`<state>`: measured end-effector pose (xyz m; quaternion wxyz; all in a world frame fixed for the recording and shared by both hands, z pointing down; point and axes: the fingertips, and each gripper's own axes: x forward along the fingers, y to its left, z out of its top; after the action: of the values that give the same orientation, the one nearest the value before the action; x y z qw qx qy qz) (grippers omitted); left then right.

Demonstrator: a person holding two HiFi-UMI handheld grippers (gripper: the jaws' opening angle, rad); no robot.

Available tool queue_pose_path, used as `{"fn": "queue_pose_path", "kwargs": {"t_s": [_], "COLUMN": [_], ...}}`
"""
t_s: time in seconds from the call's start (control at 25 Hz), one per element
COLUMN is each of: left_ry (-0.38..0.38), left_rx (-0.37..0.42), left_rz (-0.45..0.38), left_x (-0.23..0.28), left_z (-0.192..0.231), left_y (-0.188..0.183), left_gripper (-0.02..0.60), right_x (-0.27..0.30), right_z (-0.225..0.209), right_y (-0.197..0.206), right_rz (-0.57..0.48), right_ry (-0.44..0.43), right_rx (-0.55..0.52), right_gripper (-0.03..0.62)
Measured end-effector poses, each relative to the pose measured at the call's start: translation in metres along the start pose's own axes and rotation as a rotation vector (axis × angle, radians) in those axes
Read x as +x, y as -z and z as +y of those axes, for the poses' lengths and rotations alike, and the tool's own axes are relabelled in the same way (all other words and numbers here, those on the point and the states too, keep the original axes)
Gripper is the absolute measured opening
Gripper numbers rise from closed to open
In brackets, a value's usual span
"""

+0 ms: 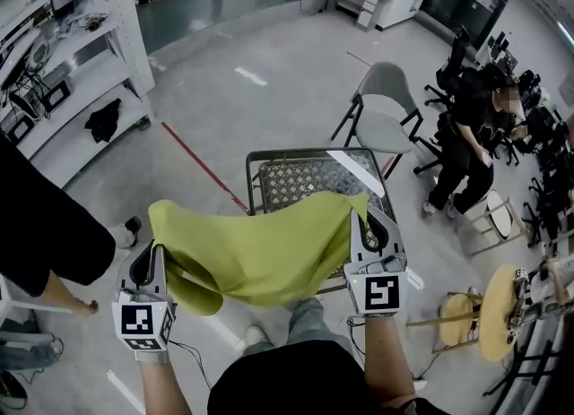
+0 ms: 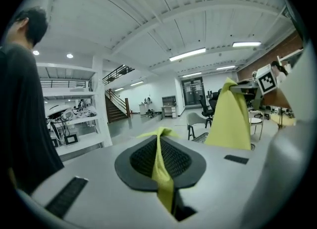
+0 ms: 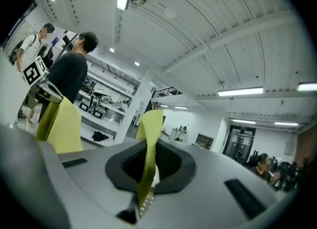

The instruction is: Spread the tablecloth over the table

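Observation:
A yellow-green tablecloth (image 1: 260, 252) hangs stretched between my two grippers, sagging in front of my body. Its far edge overlaps the near side of a small metal mesh table (image 1: 296, 176). My left gripper (image 1: 152, 256) is shut on the cloth's left corner, and a thin fold of cloth (image 2: 161, 163) runs up between its dark pads. My right gripper (image 1: 369, 223) is shut on the right corner, with a strip of cloth (image 3: 147, 159) pinched in its jaws. Each gripper view shows the other gripper's corner draping down, cloth (image 2: 229, 119) and cloth (image 3: 62, 124).
A grey chair (image 1: 381, 104) stands just behind the table. A seated person in black (image 1: 466, 135) and wooden stools (image 1: 498, 310) are on the right. A person (image 1: 45, 225) stands close on my left, near white shelving (image 1: 81, 55). A red line (image 1: 202, 167) crosses the floor.

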<state>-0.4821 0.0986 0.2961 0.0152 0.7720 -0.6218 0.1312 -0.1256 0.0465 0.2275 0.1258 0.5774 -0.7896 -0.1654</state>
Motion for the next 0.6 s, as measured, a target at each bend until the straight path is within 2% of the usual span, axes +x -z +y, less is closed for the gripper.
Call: {"fn": "queue_pose_path", "kwargs": {"t_s": [0.2,0.4,0.6], "left_ry": [-0.022,-0.045,-0.037], "left_rx": [0.018,0.083,0.124], "left_rz": [0.024,0.056,0.081], "left_x": [0.028,0.067,0.108], "left_z": [-0.005,-0.017,-0.034], "left_y": [-0.005,-0.016,-0.032], "left_gripper": [0.015,0.015,0.015], "right_x": [0.024,0.051,0.076], "right_z": [-0.018,-0.038,-0.073], "right_y": [0.019,0.043,0.077], "right_rz": [0.014,0.063,0.093], "right_ry": [-0.009,-0.027,-0.008], "right_rx": [0.019,-0.093,-0.022], "right_gripper": [0.011,0.011,0.011]}}
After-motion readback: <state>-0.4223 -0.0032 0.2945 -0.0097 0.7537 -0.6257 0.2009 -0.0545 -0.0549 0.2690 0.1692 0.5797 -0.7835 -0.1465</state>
